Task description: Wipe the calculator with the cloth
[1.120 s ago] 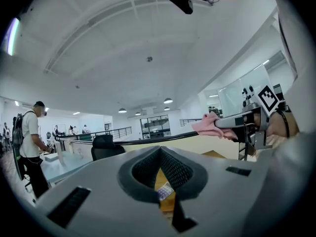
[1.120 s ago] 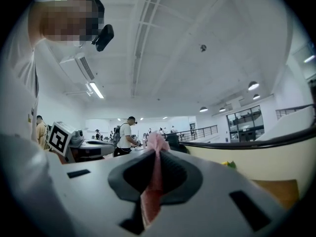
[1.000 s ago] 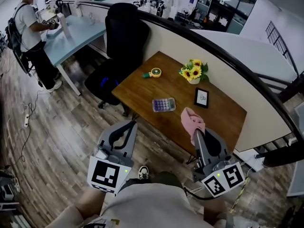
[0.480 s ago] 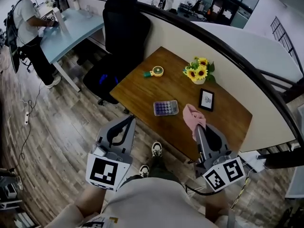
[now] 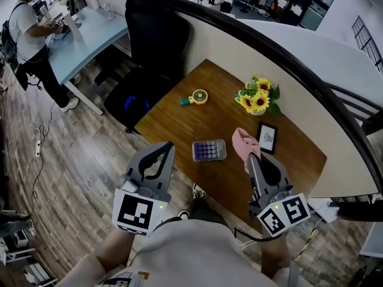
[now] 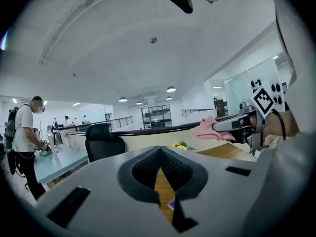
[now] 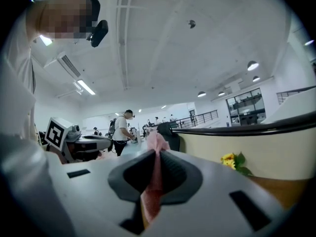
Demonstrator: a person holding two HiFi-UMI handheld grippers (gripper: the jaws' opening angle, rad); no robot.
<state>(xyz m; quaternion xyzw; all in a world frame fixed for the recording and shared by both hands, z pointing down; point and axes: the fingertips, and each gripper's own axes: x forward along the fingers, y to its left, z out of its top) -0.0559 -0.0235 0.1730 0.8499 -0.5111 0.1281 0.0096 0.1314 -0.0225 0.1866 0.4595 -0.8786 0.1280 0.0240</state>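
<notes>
The pink cloth (image 7: 153, 186) is clamped between the closed jaws of the right gripper (image 5: 251, 158), and a bunched end protrudes beyond the tips. The cloth is held over the wooden table (image 5: 179, 121), just to the right of the calculator (image 5: 209, 150) and apart from it. The calculator lies flat near the table's front edge. The jaws of the left gripper (image 5: 166, 146) are brought together at the tips, with nothing gripped. This gripper is positioned at the table's front edge, left of the calculator. A sunflower pot (image 5: 258, 99) and a framed picture (image 5: 268, 137) are located behind the cloth.
</notes>
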